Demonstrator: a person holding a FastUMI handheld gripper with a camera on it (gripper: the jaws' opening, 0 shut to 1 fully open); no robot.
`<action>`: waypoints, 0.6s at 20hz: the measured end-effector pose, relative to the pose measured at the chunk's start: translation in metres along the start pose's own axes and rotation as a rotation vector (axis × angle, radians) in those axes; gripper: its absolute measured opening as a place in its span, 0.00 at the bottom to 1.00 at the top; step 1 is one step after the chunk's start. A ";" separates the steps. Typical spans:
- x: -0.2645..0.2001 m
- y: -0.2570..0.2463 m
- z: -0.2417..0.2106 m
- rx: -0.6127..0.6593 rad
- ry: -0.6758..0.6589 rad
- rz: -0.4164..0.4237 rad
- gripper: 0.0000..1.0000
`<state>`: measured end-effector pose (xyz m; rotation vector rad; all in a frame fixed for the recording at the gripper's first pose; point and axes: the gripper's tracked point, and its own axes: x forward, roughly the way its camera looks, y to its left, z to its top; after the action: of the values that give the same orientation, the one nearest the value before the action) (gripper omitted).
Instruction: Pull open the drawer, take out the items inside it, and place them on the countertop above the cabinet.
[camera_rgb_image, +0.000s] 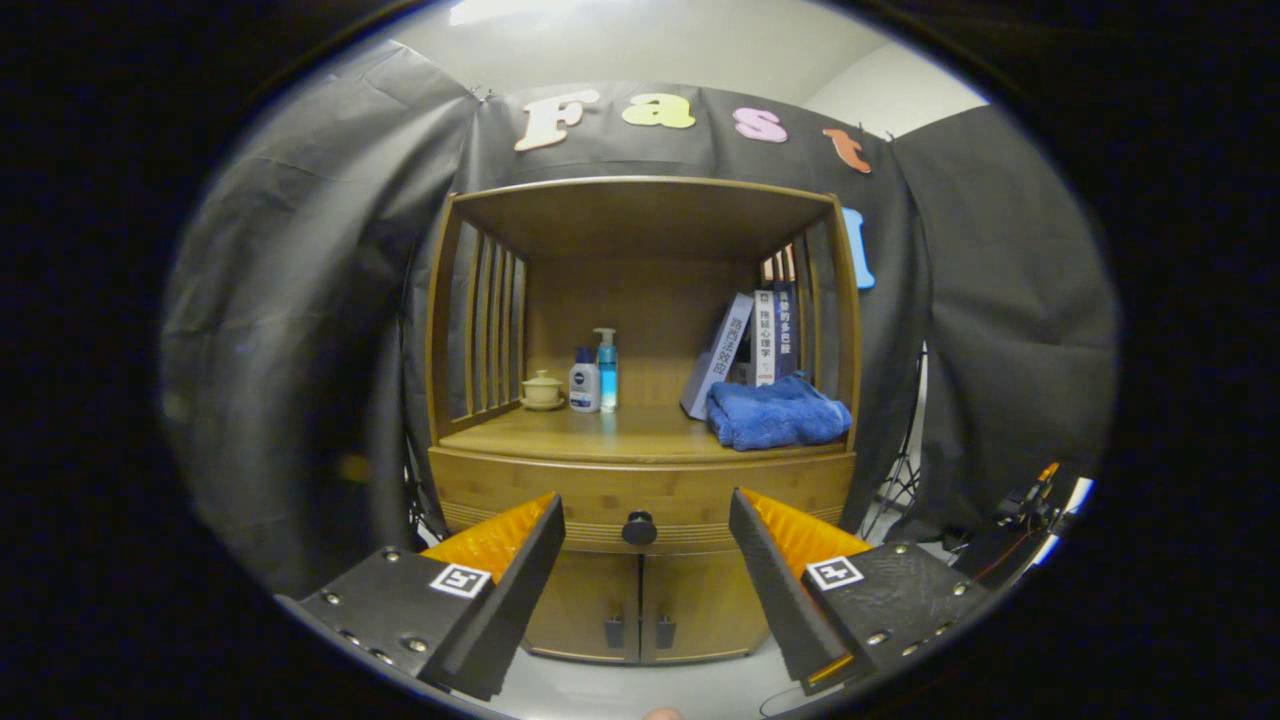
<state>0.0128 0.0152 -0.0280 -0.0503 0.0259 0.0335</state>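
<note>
The drawer (640, 500) is shut, a curved wooden front running the width of the cabinet (640, 420), with a round black knob (639, 528) at its middle. What lies inside it cannot be seen. The gripper (645, 590) hangs in front of the knob with its two fingers spread wide apart and nothing between them; the knob sits in the gap beyond the tips, untouched, and nothing stands between it and the fingers.

Right above the drawer is the bench (620, 435), a wooden shelf-top boxed in by slatted sides and a roof. Above the knob and to its left, near the back, stand a small lidded cup (542, 391), a white bottle (584, 384) and a blue pump bottle (606, 370), close together in a row. Above the knob and to its right lies a folded blue towel (776, 413) near the front edge, and behind it a few books (752, 345) lean against the side slats. The middle strip of the bench, straight over the knob, is bare wood.

Below the drawer, two cabinet doors (640, 608) meet under the knob, each with a small dark handle, both closed.
</note>
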 end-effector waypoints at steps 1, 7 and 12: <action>0.000 0.000 0.001 -0.002 0.000 0.003 0.99; 0.007 0.002 -0.005 0.002 -0.022 -0.004 0.99; 0.042 0.000 -0.064 -0.011 -0.007 -0.021 0.98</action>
<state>0.0534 0.0129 -0.0933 -0.0611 0.0186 0.0133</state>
